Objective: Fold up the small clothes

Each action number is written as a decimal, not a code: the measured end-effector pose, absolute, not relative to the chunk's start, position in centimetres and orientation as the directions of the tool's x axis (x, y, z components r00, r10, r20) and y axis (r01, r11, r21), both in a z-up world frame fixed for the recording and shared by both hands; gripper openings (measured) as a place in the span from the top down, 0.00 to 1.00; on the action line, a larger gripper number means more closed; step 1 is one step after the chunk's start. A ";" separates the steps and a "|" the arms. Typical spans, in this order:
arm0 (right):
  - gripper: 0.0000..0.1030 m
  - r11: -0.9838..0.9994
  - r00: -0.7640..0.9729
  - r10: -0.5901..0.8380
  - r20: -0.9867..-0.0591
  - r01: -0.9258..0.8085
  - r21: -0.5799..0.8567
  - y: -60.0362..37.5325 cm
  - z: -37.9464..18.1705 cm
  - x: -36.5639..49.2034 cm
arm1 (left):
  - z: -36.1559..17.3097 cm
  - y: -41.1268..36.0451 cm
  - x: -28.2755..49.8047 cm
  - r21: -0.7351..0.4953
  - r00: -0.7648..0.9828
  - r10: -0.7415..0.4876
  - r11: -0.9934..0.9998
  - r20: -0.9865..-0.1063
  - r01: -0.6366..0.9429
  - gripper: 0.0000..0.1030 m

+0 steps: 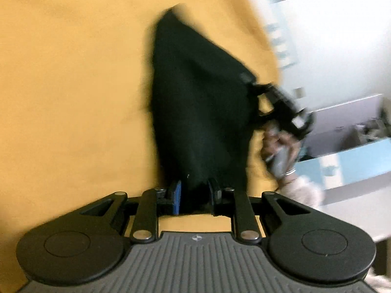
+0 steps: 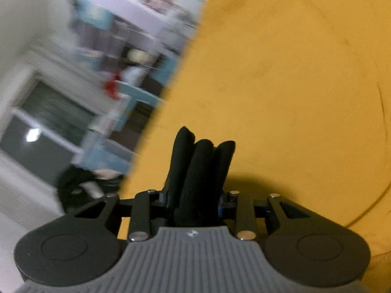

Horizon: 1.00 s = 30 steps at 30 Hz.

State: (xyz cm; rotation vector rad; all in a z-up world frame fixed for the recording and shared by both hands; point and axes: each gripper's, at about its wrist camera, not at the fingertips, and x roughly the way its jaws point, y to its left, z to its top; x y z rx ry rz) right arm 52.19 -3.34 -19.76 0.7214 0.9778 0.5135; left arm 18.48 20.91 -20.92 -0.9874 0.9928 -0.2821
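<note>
Left wrist view: a black garment (image 1: 195, 102) is pinched at its near edge by the left gripper (image 1: 195, 193), fabric wedged between the blue-padded finger (image 1: 176, 196) and the black one opposite. The jaws are nearly together and closing on the cloth. The garment is stretched out over the yellow surface (image 1: 73, 85), tapering to a point at the far end. Its right-hand edge is gripped by the right gripper (image 1: 254, 83), seen blurred, with the person's hand (image 1: 278, 151) behind it and a pale sleeve (image 1: 303, 190) below. White wall and light-blue furniture (image 1: 354, 161) are smeared by motion blur.

Right wrist view: the right gripper (image 2: 195, 202) is clamped on a bunched part of the same black garment (image 2: 200, 171); three rounded folds stick up between the fingers, which are held narrowly apart by the fabric. Yellow surface (image 2: 293, 85) fills the right side. A window (image 2: 48, 122) and blue shelving (image 2: 136, 97) are blurred on the left.
</note>
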 end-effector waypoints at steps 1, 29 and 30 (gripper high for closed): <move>0.72 0.702 0.483 0.636 -0.602 -0.037 0.711 -3.4 -21.4 52.7 | -22.4 21.1 18.2 -0.805 0.542 -0.616 0.548 -0.572 -0.227 0.79; 0.54 0.765 0.428 0.643 -0.635 -0.396 0.508 -7.7 -16.5 28.4 | -18.7 16.0 18.1 -0.691 0.576 -0.541 0.720 -0.613 -0.059 0.77; 0.55 0.763 0.422 0.645 -0.637 -0.388 0.516 -8.0 -17.2 28.4 | -19.1 16.1 18.0 -0.683 0.572 -0.532 0.727 -0.624 -0.069 0.78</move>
